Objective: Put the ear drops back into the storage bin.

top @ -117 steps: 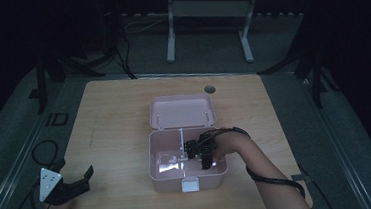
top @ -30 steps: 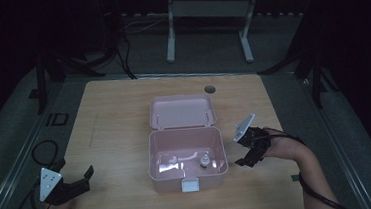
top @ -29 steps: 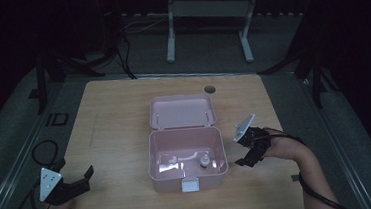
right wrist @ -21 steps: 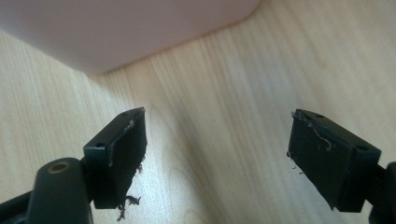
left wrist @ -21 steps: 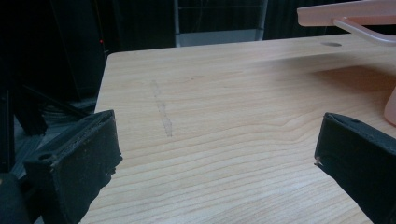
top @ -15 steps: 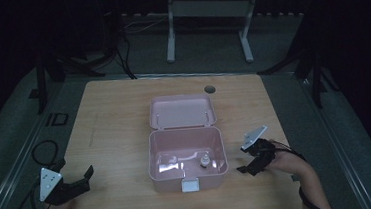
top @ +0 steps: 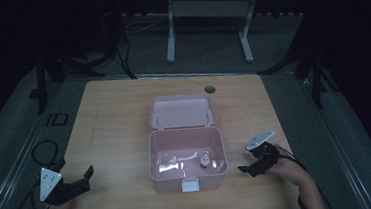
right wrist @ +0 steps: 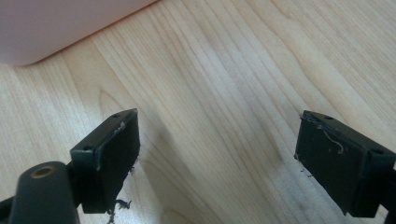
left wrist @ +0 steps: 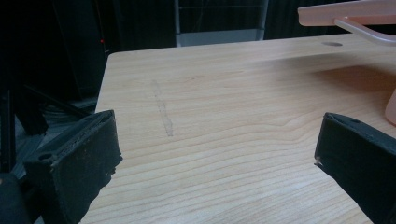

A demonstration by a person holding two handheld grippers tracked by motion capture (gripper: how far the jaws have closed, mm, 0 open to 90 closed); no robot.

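a light wooden table (top: pixel 114 120) carries an open pink box (top: pixel 187 154) at its centre, lid (top: pixel 181 111) laid back toward twelve o'clock. a small round hole (top: pixel 209 89) sits in the top near one o'clock. a faint grey streak (left wrist: pixel 163 114) marks the wood toward nine o'clock.

1 pink box (top: pixel 187 149), 2 grippers (top: pixel 246 169)

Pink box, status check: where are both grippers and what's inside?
Right gripper open, empty, jaws just widened, low over the table right of the pink box. Left gripper open, empty, near-left corner. Box lid up, small bottle-like item inside. Nothing in the way.
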